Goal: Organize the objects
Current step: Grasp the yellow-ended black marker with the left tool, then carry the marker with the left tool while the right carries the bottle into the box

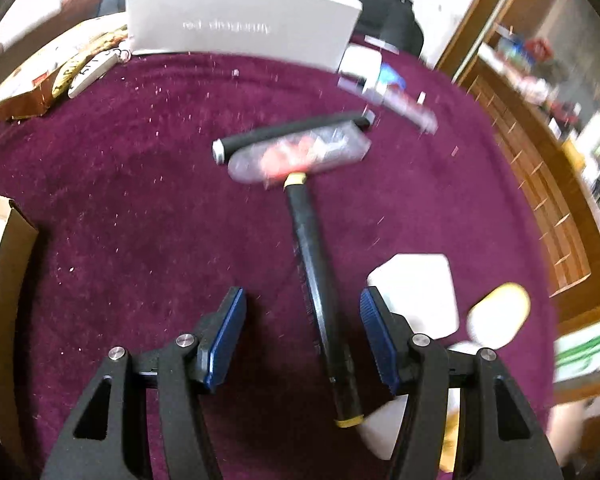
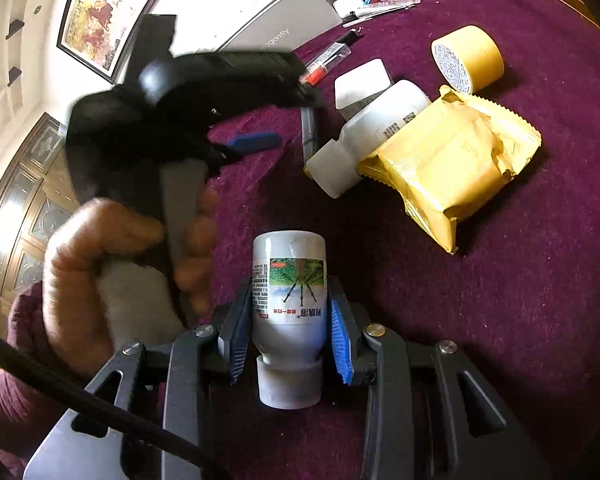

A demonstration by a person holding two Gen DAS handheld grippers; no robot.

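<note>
Down low, the right gripper (image 2: 288,340) clamps a small grey bottle (image 2: 289,304) between its blue pads. Beside it, the left gripper (image 1: 303,332) hangs with jaws apart over a black marker (image 1: 324,312) lying on the maroon cloth (image 1: 140,200), its pads clear of it. Farther right lie a white bottle (image 2: 374,136), a yellow packet (image 2: 452,168) and a tape roll (image 2: 468,60).

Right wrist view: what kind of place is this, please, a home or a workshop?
Probably a home room, not a workshop. A framed painting hangs on the wall, panelled wooden doors stand to the left, and household odds and ends lie on a table under a purple cloth.
</note>
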